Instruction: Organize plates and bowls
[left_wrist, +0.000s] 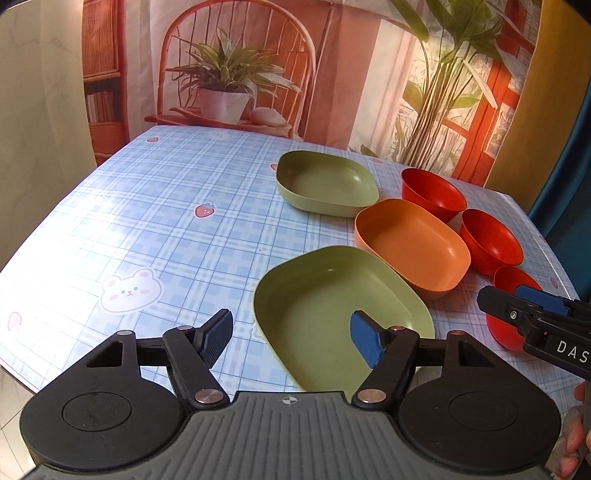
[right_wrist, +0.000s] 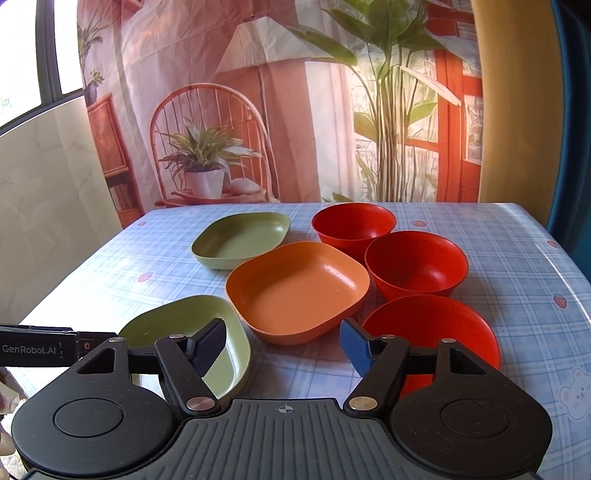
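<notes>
1. The left gripper (left_wrist: 291, 341) is open; the left rim of the near green plate (left_wrist: 317, 295) lies between its fingers, not pressed.
2. The right gripper (right_wrist: 282, 345) is open; the near red bowl (right_wrist: 443, 328) is at its right finger.

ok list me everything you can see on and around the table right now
green plates: 2, green, one at the near left edge, one at the far left
orange plate: 1, orange, between the two green plates
red bowls: 3, red, in a row right of the plates, near, middle, far
tablecloth: 1, blue check with strawberries and bears, covers the table
backdrop: 1, printed chair, potted plant and lamp, behind the table
left tool: 1, black, open astride the near green plate's left rim
right tool: 1, black, open, its blue pad at the near red bowl's left rim
fingers: a few, at the left view's right edge
</notes>
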